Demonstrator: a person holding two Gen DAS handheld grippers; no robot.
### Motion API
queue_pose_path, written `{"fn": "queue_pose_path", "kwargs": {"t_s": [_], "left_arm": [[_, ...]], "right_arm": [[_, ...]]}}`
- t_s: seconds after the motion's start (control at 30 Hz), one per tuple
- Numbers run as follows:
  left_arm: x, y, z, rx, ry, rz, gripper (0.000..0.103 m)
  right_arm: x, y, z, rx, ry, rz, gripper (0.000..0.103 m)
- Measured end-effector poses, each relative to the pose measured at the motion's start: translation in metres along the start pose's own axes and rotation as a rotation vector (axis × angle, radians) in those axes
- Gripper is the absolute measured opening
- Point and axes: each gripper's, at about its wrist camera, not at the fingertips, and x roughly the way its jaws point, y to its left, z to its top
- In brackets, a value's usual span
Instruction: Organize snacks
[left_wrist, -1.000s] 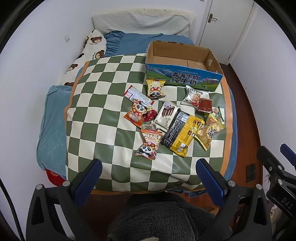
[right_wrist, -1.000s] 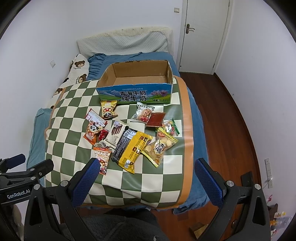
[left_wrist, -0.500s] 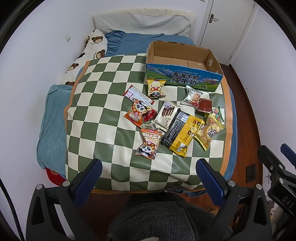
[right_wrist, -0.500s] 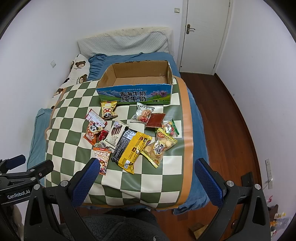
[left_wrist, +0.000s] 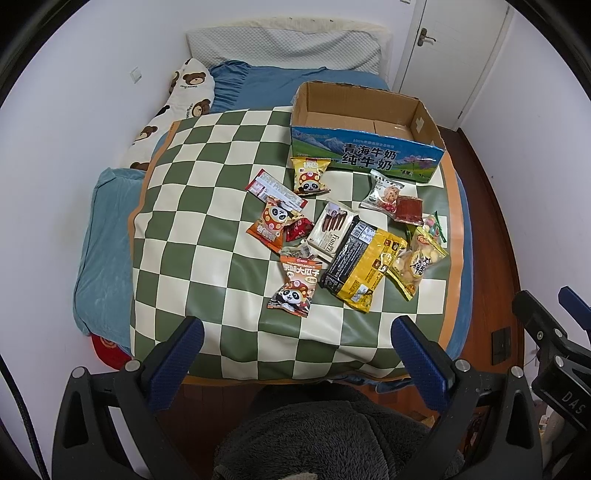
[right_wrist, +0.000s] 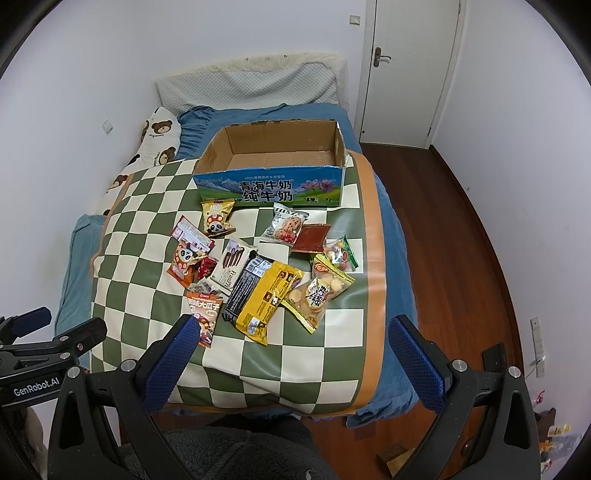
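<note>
**Left wrist view: snacks loose on the checkered mat**

Both the left claw (left_wrist: 295, 354) and right claw (right_wrist: 291, 354) gape wide, empty, short of the bed. Snack packets (left_wrist: 351, 236) lie clustered just before the open cardboard box (left_wrist: 365, 158)
</note>
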Motion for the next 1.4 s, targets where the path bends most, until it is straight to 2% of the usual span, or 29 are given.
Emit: {"fn": "queue_pose_path", "kwargs": {"t_s": [0.9,0.93,1.13,1.27,1.4], "left_arm": [[-0.006,-0.001,-0.002,-0.001,-0.003,0.011,0.103],[0.008,0.012,-0.007,-0.003,-0.007,0.016,0.103],[0.063,0.028,0.011,0.013,-0.017,0.118,0.103],[0.12,0.037,0.021,0.043,0.058,0.144,0.103],[0.18,0.037,0.023,0.083,0.17,0.098,0.103]], "right_arm": [[0.002,0.006,-0.001,0.006,0.013,0.011,0.103],[0.007,0.007,0.0,0.014,0.015,0.013,0.103],[0.069,0.007,0.001,0.11,0.085,0.07,0.103],[0.131,0.008,0.0,0.18,0.177,0.097,0.103],[0.191,0.008,-0.006,0.228,0.243,0.095,0.103]]}}
